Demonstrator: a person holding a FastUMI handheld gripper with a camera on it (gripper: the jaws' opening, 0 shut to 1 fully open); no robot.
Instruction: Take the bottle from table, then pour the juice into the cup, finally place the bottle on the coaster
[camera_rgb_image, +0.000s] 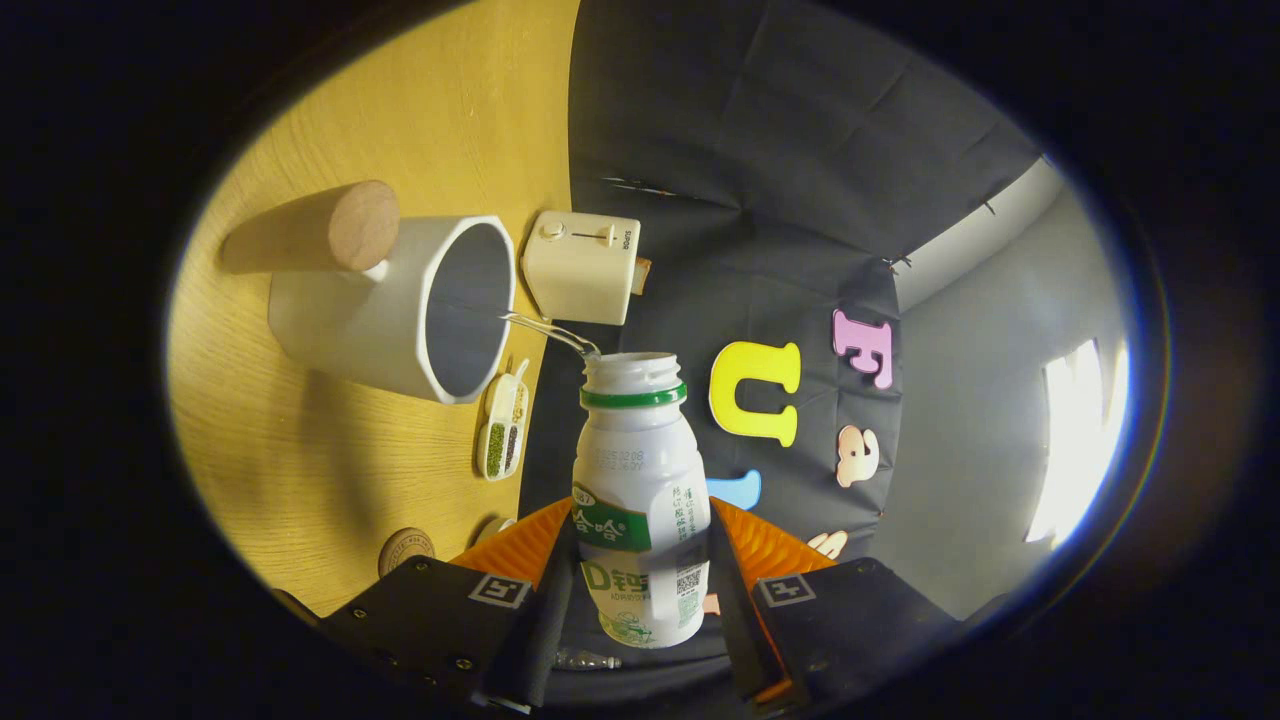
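Bottle (640, 500): light, smooth plastic, clamped mid-body between the fingers (700, 575), tipped toward the cup (400, 310).
Stream: thin, reaching the cup's mouth.
Grip judgement: label zone likely slippery; firm squeeze suits.

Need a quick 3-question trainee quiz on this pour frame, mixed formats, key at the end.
1. True or false: the tool has both fingers pressed on the bottle.
2. Where does the clear stream from the bottle's mouth go?
A. into the white cup
B. onto the toaster
C. onto the coaster
3. Fill in: the small divided dish lies on the wooden table just past the ____'s rim.

Key: 1 true; 2 A; 3 cup.
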